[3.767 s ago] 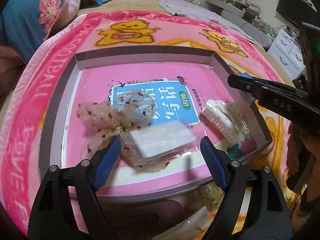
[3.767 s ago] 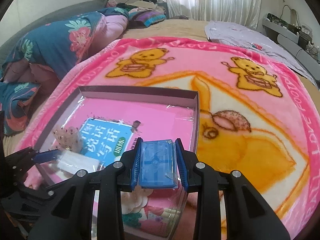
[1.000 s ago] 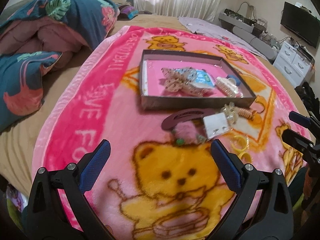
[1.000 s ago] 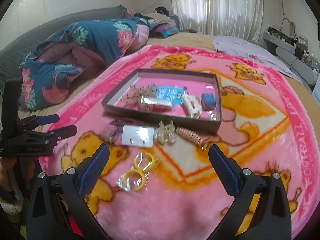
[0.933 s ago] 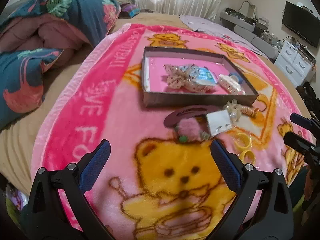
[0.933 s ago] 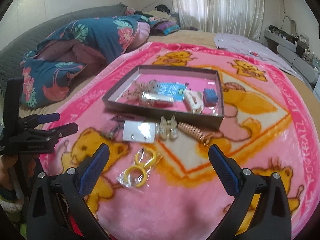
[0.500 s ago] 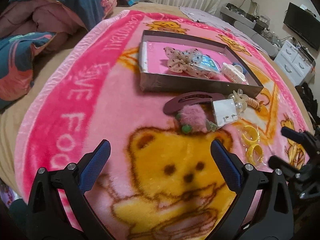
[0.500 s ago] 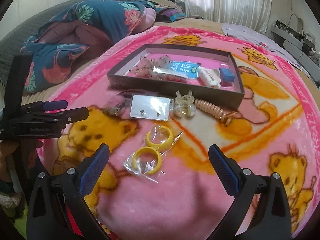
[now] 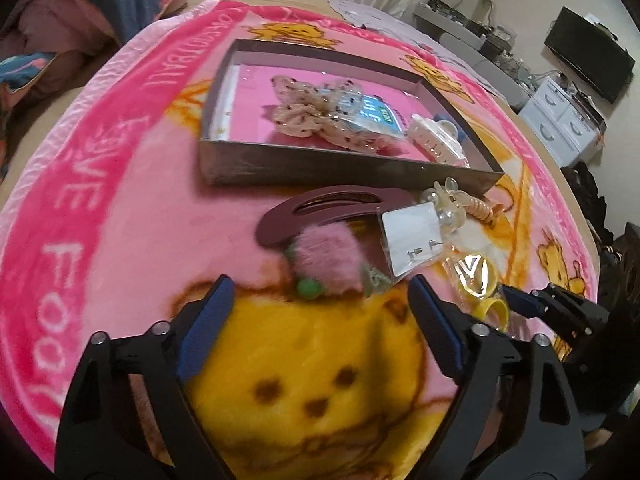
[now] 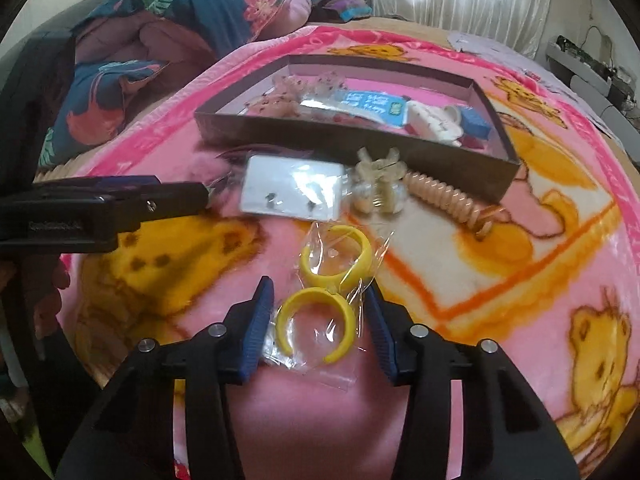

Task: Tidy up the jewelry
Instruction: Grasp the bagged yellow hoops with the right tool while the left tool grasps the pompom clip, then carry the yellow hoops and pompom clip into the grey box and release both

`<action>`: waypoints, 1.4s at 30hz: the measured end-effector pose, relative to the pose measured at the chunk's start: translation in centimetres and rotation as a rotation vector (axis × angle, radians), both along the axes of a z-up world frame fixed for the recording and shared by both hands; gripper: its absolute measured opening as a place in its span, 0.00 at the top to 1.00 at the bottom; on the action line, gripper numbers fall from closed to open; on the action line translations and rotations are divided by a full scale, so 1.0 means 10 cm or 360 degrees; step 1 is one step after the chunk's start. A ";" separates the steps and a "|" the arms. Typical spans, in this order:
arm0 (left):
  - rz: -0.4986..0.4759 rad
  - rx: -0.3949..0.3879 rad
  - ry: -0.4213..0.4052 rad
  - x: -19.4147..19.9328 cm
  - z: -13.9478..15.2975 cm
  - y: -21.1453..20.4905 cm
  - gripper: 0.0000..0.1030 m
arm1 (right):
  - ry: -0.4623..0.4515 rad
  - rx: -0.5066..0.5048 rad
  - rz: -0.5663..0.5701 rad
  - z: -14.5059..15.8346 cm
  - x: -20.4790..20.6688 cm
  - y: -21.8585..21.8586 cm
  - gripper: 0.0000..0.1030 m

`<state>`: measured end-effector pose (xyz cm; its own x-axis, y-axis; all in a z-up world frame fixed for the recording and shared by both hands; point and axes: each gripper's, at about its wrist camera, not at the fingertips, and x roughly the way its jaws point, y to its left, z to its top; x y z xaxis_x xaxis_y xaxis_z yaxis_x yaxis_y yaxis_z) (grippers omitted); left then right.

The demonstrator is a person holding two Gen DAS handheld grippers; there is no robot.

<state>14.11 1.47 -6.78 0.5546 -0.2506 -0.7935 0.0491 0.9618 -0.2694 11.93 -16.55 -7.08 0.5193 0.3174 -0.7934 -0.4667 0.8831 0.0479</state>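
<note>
A shallow grey box [image 9: 344,170] [image 10: 320,136] on the pink bear blanket holds a dotted scrunchie [image 9: 304,114], a white claw clip [image 9: 436,140] and a blue block [image 10: 474,120]. In front lie a maroon hair clip [image 9: 332,212], a pink pom-pom tie [image 9: 328,256], an earring card [image 9: 412,240] [image 10: 292,192], a clear claw clip [image 10: 378,184], a peach coil tie [image 10: 448,200] and yellow rings in a clear bag [image 10: 320,316] [image 9: 486,284]. My left gripper [image 9: 316,308] is open just before the pom-pom. My right gripper [image 10: 318,312] is open, its jaws either side of the nearer yellow ring.
Folded floral quilts [image 10: 168,36] lie at the left of the bed. A white drawer unit [image 9: 560,116] and a TV [image 9: 588,60] stand to the right. The left gripper also shows in the right wrist view [image 10: 200,196].
Both grippers have dropped from a high view toward the blanket. The left has closed in on the pom-pom tie; the right has narrowed its jaws around the yellow rings bag.
</note>
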 end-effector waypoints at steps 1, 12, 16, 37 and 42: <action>-0.0003 0.0009 0.0003 0.02 -0.01 -0.01 0.30 | 0.0007 0.0025 -0.0030 0.01 0.03 -0.07 0.60; -0.0053 0.0037 -0.0008 0.09 -0.07 -0.10 0.73 | -0.0017 0.0200 -0.0139 0.18 0.09 -0.41 0.62; -0.0040 0.0009 -0.0025 0.03 -0.05 -0.03 0.74 | -0.0039 0.0231 -0.0086 0.23 0.05 -0.37 0.62; 0.0064 -0.0047 -0.0219 -0.29 0.41 0.27 0.75 | -0.0100 0.0294 0.0112 0.40 -0.01 -0.13 0.62; 0.0065 -0.0059 -0.0259 -0.25 0.51 0.27 0.75 | -0.0109 0.0303 0.0120 0.44 0.02 -0.13 0.62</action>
<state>11.65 4.16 -1.73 0.6855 -0.2526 -0.6829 0.0559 0.9534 -0.2966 12.16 -17.87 -2.73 0.5389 0.4983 -0.6792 -0.5388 0.8237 0.1768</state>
